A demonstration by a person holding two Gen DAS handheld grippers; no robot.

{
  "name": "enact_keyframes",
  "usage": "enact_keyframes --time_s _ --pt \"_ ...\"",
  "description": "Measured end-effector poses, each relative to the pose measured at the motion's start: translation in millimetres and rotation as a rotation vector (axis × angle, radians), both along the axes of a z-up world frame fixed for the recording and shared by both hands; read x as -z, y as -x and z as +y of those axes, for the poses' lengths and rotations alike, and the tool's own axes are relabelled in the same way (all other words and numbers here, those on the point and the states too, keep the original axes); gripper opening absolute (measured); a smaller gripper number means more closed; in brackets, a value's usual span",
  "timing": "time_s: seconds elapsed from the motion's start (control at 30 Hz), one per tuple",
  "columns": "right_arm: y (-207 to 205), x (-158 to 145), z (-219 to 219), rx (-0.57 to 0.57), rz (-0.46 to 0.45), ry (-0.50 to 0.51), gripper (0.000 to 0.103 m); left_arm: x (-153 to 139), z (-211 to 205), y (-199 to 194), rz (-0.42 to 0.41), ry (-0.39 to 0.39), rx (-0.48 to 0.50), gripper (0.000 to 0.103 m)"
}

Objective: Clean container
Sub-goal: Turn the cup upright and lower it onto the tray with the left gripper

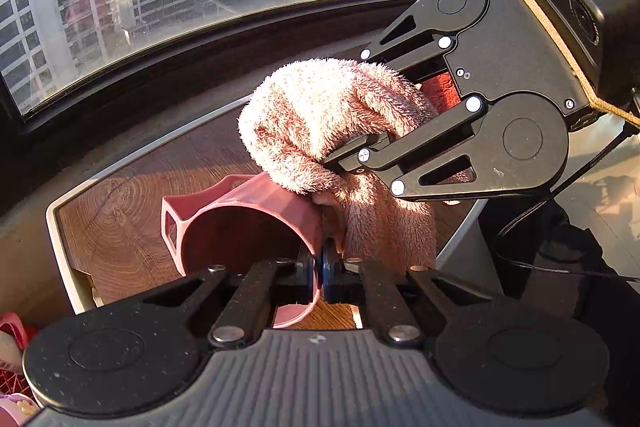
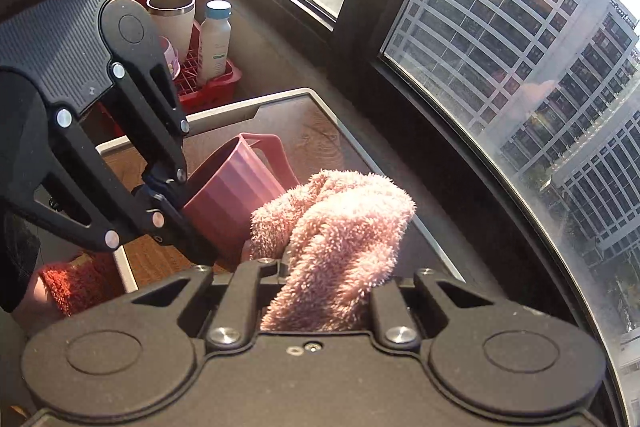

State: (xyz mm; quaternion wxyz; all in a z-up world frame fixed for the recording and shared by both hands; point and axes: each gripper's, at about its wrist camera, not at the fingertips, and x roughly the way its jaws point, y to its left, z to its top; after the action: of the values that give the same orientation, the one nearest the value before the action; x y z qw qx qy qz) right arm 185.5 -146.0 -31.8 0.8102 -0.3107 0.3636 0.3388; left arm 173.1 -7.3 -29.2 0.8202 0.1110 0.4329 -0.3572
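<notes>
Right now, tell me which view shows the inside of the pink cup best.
The left wrist view: the pink cup is tipped with its mouth toward that camera, so the dark interior shows, and the left claw pinches its rim. The right wrist view gives only the ribbed outside and handle, partly behind the fluffy cloth.

Left gripper [image 1: 320,269] jaws clamped; right gripper [image 2: 320,267] jaws clamped, angled down.
</notes>
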Motion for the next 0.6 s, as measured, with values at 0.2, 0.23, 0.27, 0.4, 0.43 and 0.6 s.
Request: enact_keyframes --time_s 0.2,0.23,0.27,0.4,0.43,0.6 --pt "1.5 20.7 -8.9 0.033 0.009 0.069 0.014 -2.7 -0.7 -0.1 -0.02 -0.013 -0.015 0.004" --pt "2.8 22.7 -9.7 0.032 0.007 0.082 0.014 -2.8 -1.6 0.0 -0.025 -0.02 -0.016 0.004" --pt "3.5 26.5 -8.2 0.029 0.005 0.105 0.014 -3.0 -2.8 0.5 -0.035 -0.03 -0.016 0.004" --pt "7.9 38.0 -11.9 0.026 -0.012 0.177 0.014 -6.7 -6.3 1.9 -0.09 -0.102 -0.006 0.004" --pt "7.8 38.5 -13.3 0.037 -0.015 0.179 0.014 -6.9 -5.3 0.4 -0.092 -0.111 -0.003 0.004" --pt "12.7 34.7 -25.6 0.073 -0.059 0.204 0.014 -13.5 -12.2 -8.0 -0.128 -0.202 0.047 0.004"
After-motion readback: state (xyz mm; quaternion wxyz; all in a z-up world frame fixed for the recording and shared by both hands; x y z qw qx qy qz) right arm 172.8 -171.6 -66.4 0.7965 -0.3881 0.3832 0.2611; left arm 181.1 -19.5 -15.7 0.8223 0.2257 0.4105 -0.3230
